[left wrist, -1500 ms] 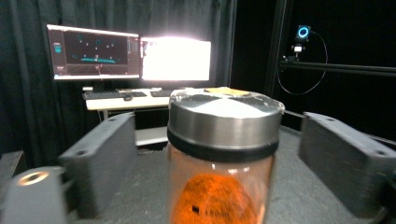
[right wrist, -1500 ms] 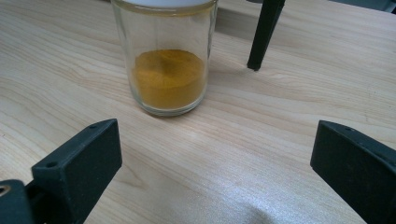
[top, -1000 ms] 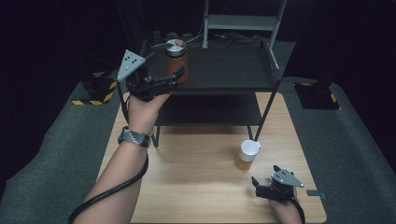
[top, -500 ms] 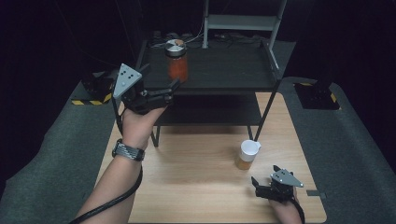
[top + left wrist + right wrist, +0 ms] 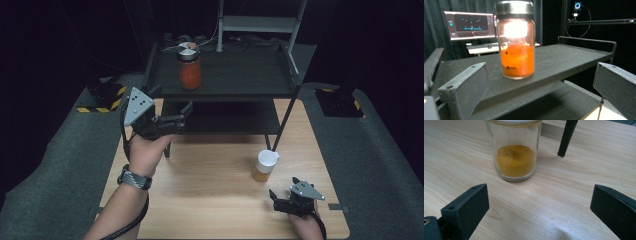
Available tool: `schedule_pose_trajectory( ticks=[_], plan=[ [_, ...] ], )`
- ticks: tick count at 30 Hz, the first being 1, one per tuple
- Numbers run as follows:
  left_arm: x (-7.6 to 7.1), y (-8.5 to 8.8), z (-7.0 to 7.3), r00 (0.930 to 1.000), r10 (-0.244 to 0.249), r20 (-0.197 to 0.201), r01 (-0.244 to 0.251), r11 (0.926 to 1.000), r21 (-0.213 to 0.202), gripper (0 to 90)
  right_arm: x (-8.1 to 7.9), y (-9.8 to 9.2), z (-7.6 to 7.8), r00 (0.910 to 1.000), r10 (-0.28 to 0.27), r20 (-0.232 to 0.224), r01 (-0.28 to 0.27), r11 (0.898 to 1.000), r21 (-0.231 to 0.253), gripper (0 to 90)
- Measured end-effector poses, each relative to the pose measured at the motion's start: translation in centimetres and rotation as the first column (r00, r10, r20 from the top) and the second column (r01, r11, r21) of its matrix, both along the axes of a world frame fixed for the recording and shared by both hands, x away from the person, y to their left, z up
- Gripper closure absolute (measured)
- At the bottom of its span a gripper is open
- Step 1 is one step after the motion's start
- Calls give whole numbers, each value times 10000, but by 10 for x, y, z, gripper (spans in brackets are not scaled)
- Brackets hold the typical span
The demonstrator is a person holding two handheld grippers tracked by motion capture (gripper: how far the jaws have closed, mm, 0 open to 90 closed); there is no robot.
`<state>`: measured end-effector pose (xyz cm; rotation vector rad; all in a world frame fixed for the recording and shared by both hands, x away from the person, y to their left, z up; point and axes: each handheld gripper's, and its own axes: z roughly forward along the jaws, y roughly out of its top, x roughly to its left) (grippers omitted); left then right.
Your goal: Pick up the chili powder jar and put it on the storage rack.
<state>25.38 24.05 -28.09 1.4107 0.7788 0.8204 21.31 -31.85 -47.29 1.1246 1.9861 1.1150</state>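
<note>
On the black shelf, orange-filled lidded jar; left tongs wide apart, empty.

Dark room, black curtains all round. Light wooden table on grey carpet. Black two-tier metal shelf at table's far edge. Yellow-black striped floor bases at either side. Lit monitor on desk behind shelf.
</note>
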Motion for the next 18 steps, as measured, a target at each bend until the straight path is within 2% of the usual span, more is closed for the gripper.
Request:
schedule_pose_trajectory(
  ticks=[8, 18],
  plan=[
    [-11, 1, -14, 9998, -55, -188, 58, 9999, 141, 3, -1, 0, 0, 10000, -7, 48, 7, 10000, -31, 12],
    [-24, 4, -42, 9989, -171, -441, 183, 9995, 273, 3, -1, 1, 0, 10000, -5, 42, 5, 10000, -55, 12]
  ],
)
